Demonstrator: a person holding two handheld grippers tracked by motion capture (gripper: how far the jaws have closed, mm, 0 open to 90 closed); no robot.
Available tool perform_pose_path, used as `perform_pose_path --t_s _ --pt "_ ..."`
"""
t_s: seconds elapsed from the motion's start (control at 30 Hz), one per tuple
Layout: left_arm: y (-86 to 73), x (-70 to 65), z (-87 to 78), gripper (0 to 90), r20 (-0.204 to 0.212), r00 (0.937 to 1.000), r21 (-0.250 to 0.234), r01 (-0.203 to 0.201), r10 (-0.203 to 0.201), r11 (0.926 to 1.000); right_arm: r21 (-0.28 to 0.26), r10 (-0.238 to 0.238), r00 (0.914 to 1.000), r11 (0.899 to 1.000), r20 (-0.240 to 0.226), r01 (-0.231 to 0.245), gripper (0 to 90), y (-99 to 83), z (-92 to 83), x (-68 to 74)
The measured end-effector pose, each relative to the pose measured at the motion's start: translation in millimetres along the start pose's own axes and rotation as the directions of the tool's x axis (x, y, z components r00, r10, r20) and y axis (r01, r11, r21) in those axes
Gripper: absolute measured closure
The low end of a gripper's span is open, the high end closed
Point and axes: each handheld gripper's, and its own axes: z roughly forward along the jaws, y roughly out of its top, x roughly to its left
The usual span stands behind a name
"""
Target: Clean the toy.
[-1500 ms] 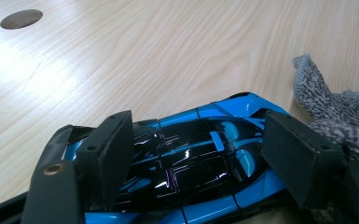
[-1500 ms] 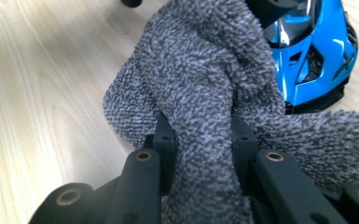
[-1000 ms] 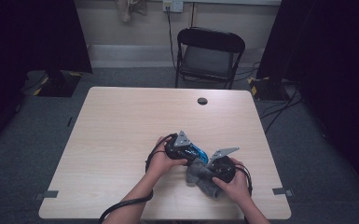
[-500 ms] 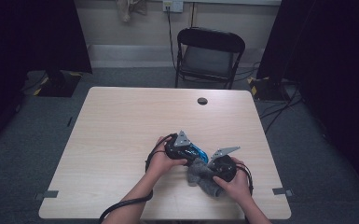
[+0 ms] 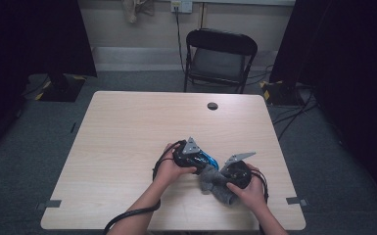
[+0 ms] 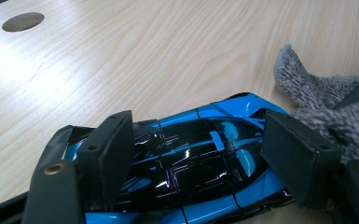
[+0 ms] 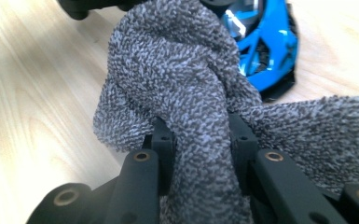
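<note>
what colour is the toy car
Bright blue with glossy black, clearest in the left gripper view: toy car.

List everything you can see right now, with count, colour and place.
glossy toy car: 1, blue and black, table front, between left tool's pads
knitted sock: 1, speckled grey, beside car, pinched by right tool
wooden table: 1, light wood, centre
cable hole cap: 1, dark, table's far edge
folding chair: 1, black, behind table
left tool: 1, black, on car
right tool: 1, black, on sock
</note>
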Motion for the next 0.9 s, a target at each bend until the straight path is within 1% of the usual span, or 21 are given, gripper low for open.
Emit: perform_pose_path --t_s 0.2,0.53,0.77,0.9 --pt "-0.4 -0.2 0.1 25.4 0.002 1.0000 -0.004 0.003 -0.003 1.0000 -0.004 0.021 0.9997 1.000 0.011 -0.021 70.9 -0.8 -3.2 -7.0" --pt "-0.5 -0.4 0.2 25.3 0.000 1.0000 -0.005 0.005 -0.005 1.0000 -0.008 0.041 0.9990 0.999 0.018 -0.041 70.8 -1.2 -6.0 -13.6" --pt "-0.7 -0.7 0.2 25.3 -0.002 1.0000 -0.006 0.002 -0.002 1.0000 -0.013 0.051 0.9980 0.999 0.037 -0.050 70.8 -2.1 -8.8 -18.5" --pt "-0.4 -0.9 0.4 25.3 -0.001 1.0000 -0.006 0.004 -0.004 1.0000 -0.024 0.072 0.9961 0.997 0.052 -0.071 71.0 -3.2 -11.1 -24.6"
